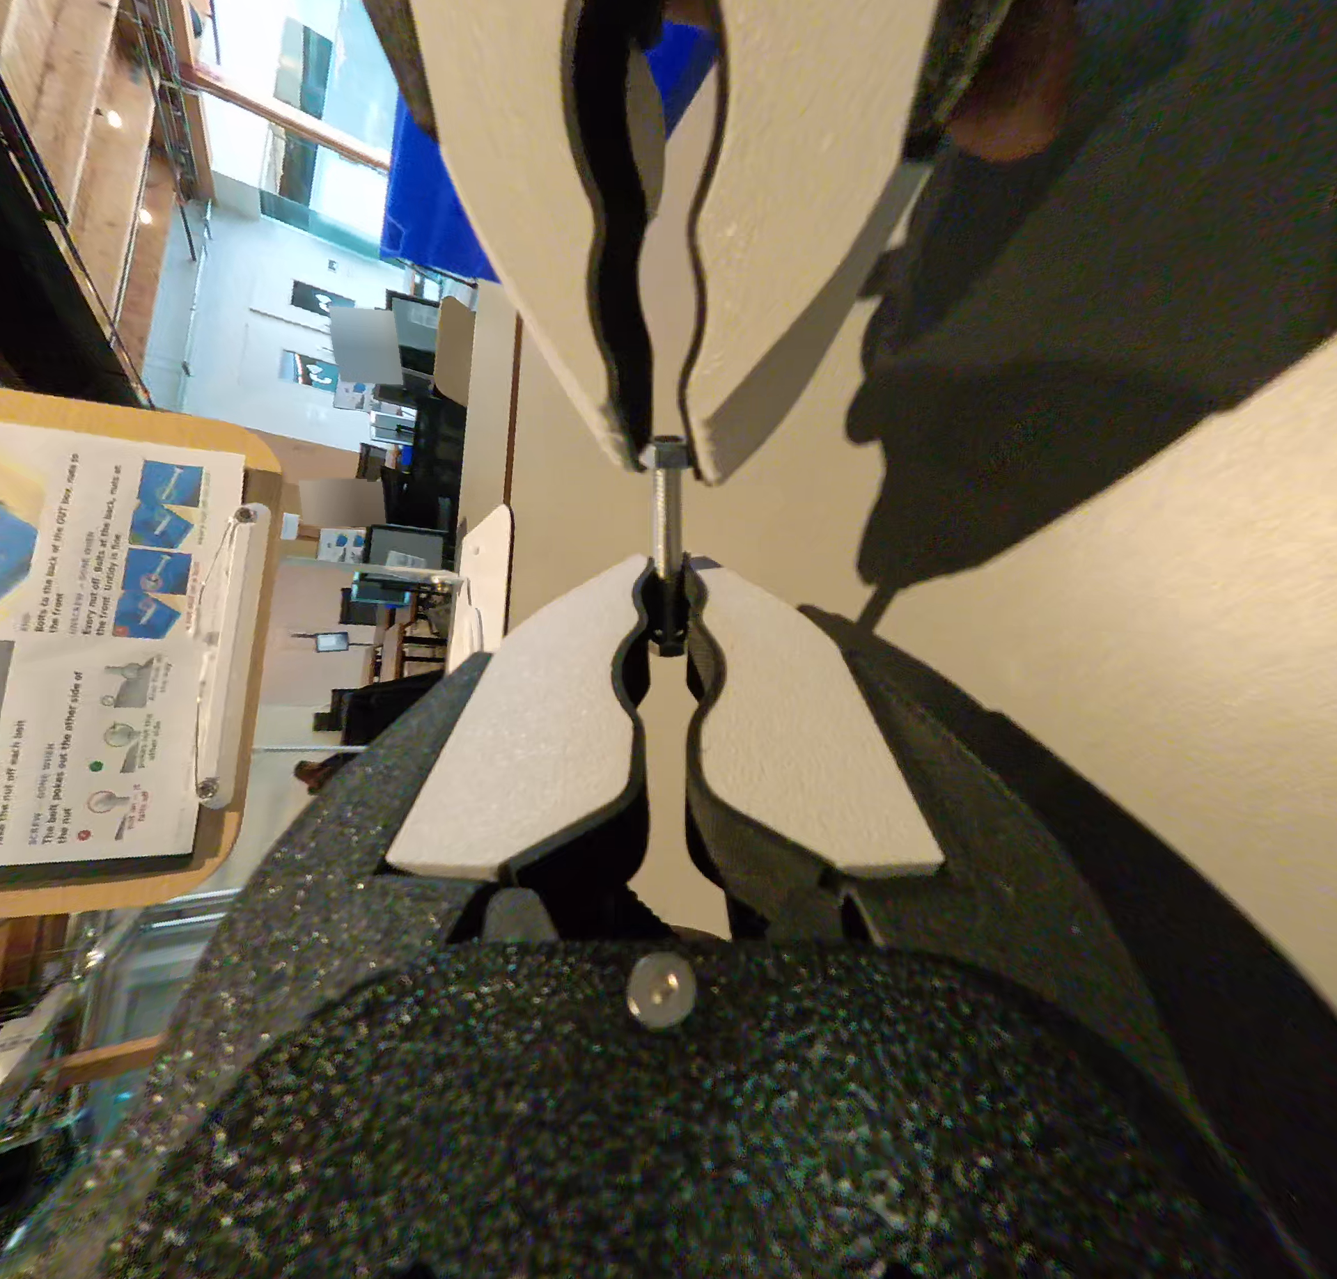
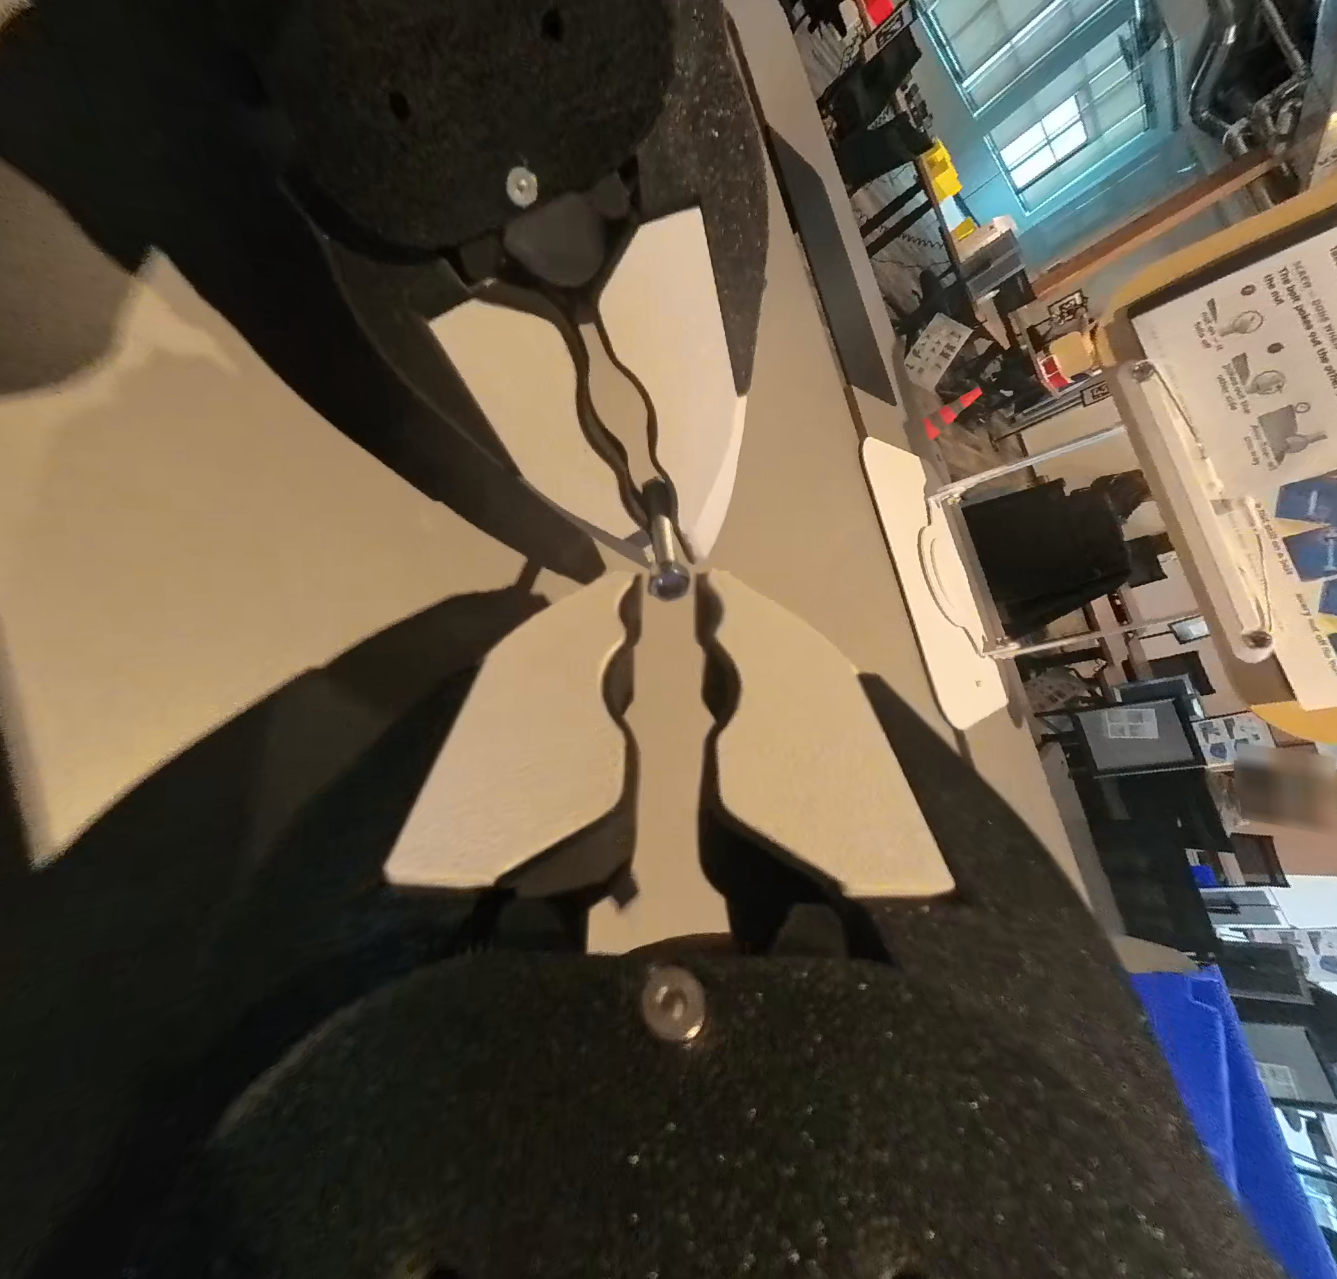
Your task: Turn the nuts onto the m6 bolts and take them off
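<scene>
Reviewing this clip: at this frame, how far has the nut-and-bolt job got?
Done: bolt and nut are picked up and aligned. In hand: left gripper clamps the bolt's head end, right gripper pinches the nut at its tip. Left: how deeply it is threaded cannot be told; removal remains.

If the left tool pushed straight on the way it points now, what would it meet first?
The right tool. The left tool grips the bolt by its head end, and the far end carries the nut pinched in the right tool, directly ahead. Any push would drive the bolt into it.

The right gripper with white fingers pinches a small silver hexagonal nut; beyond the nut, the left gripper clamps the threaded silver bolt above the beige table.
</scene>
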Motion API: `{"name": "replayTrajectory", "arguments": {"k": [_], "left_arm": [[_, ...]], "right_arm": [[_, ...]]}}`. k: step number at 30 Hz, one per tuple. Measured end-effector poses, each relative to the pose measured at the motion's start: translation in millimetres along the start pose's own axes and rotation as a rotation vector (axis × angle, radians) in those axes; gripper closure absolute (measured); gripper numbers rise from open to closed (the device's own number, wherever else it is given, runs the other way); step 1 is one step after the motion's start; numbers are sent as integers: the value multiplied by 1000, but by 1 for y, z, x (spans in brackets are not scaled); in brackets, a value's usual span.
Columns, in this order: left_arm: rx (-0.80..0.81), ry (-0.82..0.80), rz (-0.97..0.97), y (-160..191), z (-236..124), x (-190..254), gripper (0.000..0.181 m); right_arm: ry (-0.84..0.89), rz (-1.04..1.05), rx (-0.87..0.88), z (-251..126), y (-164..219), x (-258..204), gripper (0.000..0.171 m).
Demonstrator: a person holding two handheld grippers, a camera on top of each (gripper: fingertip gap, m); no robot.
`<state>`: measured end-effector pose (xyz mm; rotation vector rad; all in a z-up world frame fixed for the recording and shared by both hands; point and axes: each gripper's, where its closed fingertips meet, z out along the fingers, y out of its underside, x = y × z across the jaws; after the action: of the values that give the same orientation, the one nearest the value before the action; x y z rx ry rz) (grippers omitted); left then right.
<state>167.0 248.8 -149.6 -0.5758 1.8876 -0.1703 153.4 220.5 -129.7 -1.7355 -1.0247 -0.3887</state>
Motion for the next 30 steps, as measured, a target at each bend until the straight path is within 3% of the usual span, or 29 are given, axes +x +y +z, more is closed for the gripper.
{"name": "replayTrajectory", "arguments": {"k": [4, 10, 12, 14, 16, 22, 30], "left_arm": [[-62, -51, 69, 8, 1, -6, 177], [-126, -136, 157, 11, -1, -18, 177], [-119, -145, 125, 10, -1, -21, 177], [-123, -139, 98, 13, -1, -21, 177], [-116, -127, 70, 15, 0, -20, 177], [-83, -80, 43, 12, 0, -13, 177], [-40, -39, 46, 3, 1, -4, 177]], "right_arm": [[-25, 192, -40, 7, 2, 2, 161], [-220, 926, 51, 10, -2, 5, 161], [-289, 1041, 125, 7, -3, 10, 161], [-282, 1001, 140, 4, 0, 16, 142], [-219, 842, 127, -1, 3, 22, 134], [-22, 218, 43, -6, 0, 17, 138], [-25, 79, 15, 0, -1, 1, 147]]}}
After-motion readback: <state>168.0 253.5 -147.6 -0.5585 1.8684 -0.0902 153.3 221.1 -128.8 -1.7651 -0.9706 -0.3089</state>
